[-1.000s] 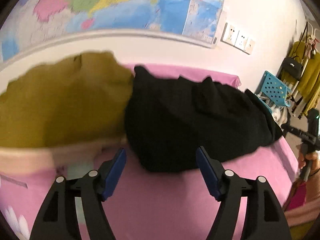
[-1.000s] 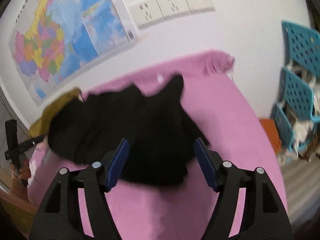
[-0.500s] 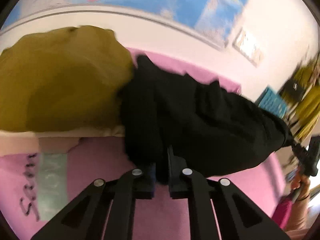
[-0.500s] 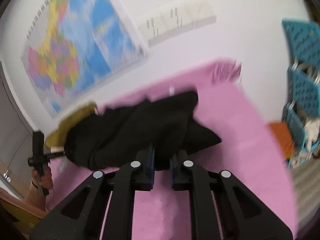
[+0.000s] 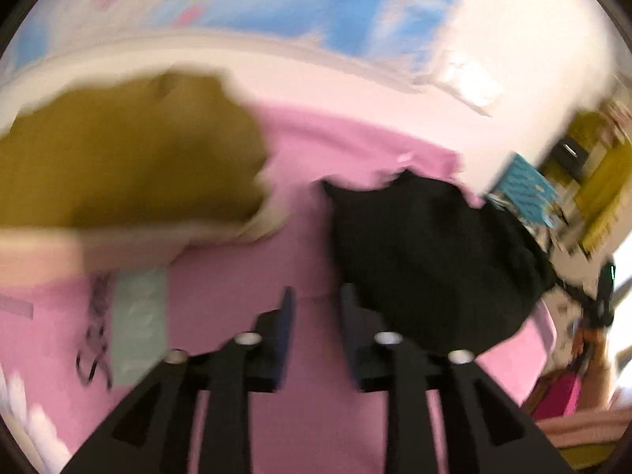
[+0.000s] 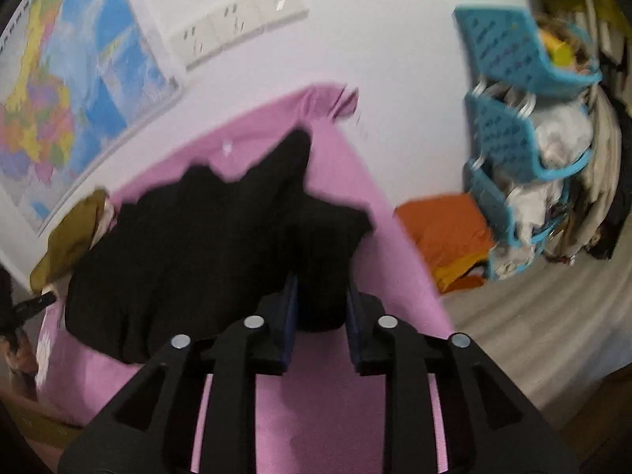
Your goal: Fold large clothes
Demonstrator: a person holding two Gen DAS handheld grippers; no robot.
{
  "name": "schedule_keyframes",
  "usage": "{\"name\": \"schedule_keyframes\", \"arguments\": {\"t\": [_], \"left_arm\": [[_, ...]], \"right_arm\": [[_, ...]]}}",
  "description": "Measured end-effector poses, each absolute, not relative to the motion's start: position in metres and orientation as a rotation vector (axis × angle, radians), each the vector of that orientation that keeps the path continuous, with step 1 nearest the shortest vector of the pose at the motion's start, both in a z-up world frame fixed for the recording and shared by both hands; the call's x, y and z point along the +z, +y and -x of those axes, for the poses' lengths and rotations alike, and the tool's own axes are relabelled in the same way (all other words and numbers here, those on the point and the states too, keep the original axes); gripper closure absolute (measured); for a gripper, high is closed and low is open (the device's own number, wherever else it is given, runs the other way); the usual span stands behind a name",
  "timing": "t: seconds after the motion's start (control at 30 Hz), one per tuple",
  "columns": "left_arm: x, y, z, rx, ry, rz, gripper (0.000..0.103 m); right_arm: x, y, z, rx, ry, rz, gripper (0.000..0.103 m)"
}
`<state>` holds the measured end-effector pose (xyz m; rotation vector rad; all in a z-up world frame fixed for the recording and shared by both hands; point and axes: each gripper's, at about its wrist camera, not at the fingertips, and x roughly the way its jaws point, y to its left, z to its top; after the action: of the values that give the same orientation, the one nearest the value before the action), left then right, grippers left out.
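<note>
A large black garment (image 5: pixel 430 260) lies bunched on the pink sheet (image 5: pixel 245 276); it also shows in the right wrist view (image 6: pixel 197 245). My left gripper (image 5: pixel 316 308) is partly open and empty, just left of the garment's near edge. My right gripper (image 6: pixel 320 300) has its jaws a little apart with a thick fold of the black garment between them. The left wrist view is blurred by motion.
An olive-yellow garment (image 5: pixel 118 158) lies on folded pale cloth at the left of the bed. A blue basket rack (image 6: pixel 521 118) full of clothes and an orange item (image 6: pixel 446 229) stand off the bed's right side. A map (image 6: pixel 67 79) hangs on the wall.
Both grippers closed on the black garment half a second ago. Now the left one has opened and let go, the garment has shifted right away from the olive one, and the right still grips.
</note>
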<state>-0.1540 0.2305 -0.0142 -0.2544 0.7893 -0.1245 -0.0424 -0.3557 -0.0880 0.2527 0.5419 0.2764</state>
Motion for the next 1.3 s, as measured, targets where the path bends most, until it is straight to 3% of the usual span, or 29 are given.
{"name": "schedule_keyframes", "arguments": {"t": [0.03,0.07,0.2,0.33,0.4,0.47,0.5,0.53,0.7,0.83,0.9,0.93,0.97,1.03,1.17,1.3], "left_arm": [[-0.008,0.215,0.152,-0.166,0.776,0.210,0.044],[-0.006,0.207,0.153,-0.199,0.771,0.186,0.036],[-0.012,0.157,0.124,-0.310,0.823,0.139,0.030],[-0.042,0.132,0.088,-0.288,0.931,0.128,0.030],[-0.055,0.128,0.075,-0.248,0.962,0.121,0.041],[-0.062,0.130,0.067,-0.219,0.988,0.126,0.079],[-0.063,0.131,0.065,-0.197,0.990,0.121,0.086],[-0.061,0.133,0.063,-0.170,0.981,0.114,0.100],[-0.033,0.153,0.060,-0.070,0.857,0.142,0.103],[-0.039,0.160,0.052,-0.089,0.910,0.184,0.103],[-0.048,0.158,0.054,-0.128,0.944,0.194,0.098],[-0.049,0.156,0.055,-0.147,0.950,0.197,0.084],[-0.048,0.155,0.057,-0.170,0.949,0.209,0.061],[-0.044,0.151,0.059,-0.179,0.914,0.209,0.044],[-0.036,0.125,0.053,-0.219,0.886,0.123,0.035],[-0.044,0.111,0.043,-0.243,0.916,0.090,0.031]], "right_arm": [[-0.079,-0.353,0.048,0.266,0.505,-0.222,0.058],[-0.067,-0.343,0.055,0.286,0.457,-0.185,0.057],[-0.049,-0.285,0.051,0.471,0.444,-0.055,0.049],[-0.060,-0.228,0.026,0.571,0.501,0.056,0.043],[-0.069,-0.210,0.007,0.580,0.547,0.073,0.046],[-0.077,-0.193,-0.009,0.588,0.595,0.083,0.084],[-0.079,-0.187,-0.017,0.615,0.612,0.068,0.100],[-0.074,-0.184,-0.018,0.647,0.584,0.040,0.100],[-0.036,-0.180,-0.005,0.742,0.422,-0.029,0.100],[-0.074,-0.173,-0.045,0.692,0.660,-0.015,0.089],[-0.084,-0.177,-0.047,0.664,0.690,0.011,0.089],[-0.083,-0.184,-0.042,0.680,0.684,-0.007,0.085],[-0.080,-0.192,-0.035,0.695,0.670,-0.030,0.080],[-0.065,-0.211,-0.022,0.686,0.593,-0.061,0.056],[-0.040,-0.255,-0.016,0.501,0.500,-0.040,0.053],[-0.056,-0.286,-0.040,0.374,0.593,-0.045,0.051]]}}
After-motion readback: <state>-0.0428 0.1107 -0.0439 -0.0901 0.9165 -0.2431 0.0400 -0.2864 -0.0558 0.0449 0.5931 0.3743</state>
